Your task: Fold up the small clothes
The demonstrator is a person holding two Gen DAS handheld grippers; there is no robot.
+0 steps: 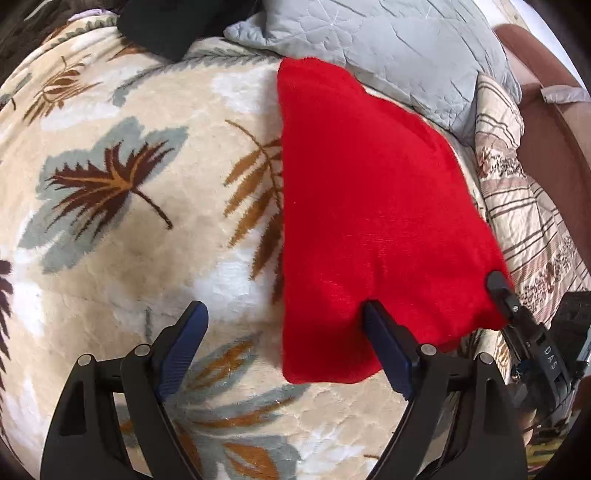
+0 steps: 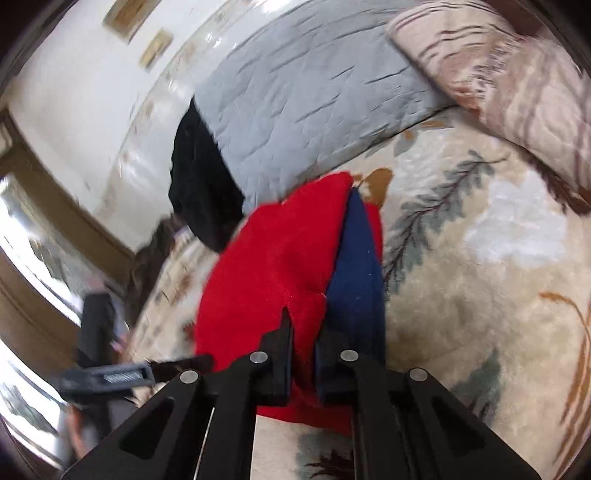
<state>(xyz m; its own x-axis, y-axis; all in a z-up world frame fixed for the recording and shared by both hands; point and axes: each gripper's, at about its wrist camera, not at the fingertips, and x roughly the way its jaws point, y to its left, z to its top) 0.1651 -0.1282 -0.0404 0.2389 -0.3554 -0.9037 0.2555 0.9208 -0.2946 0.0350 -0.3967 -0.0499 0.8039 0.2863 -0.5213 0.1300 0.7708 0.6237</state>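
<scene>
A small red garment [image 1: 369, 206] lies folded on a cream leaf-patterned blanket [image 1: 129, 221]. My left gripper [image 1: 284, 314] is open and empty above the blanket at the garment's near left edge; its right finger overlaps the red cloth. My right gripper [image 1: 498, 284] shows at the garment's near right corner, shut on the cloth. In the right wrist view, my right gripper [image 2: 304, 328] is shut on the red garment [image 2: 273, 266]. Its blue pad [image 2: 356, 280] lies against the cloth. The view is blurred.
A grey quilted pillow [image 1: 388, 48] lies behind the garment and a striped floral quilt [image 1: 517, 192] to its right. A black cloth [image 1: 166, 26] sits at the blanket's far edge. A white wall [image 2: 74, 92] and wooden frame show beyond the bed.
</scene>
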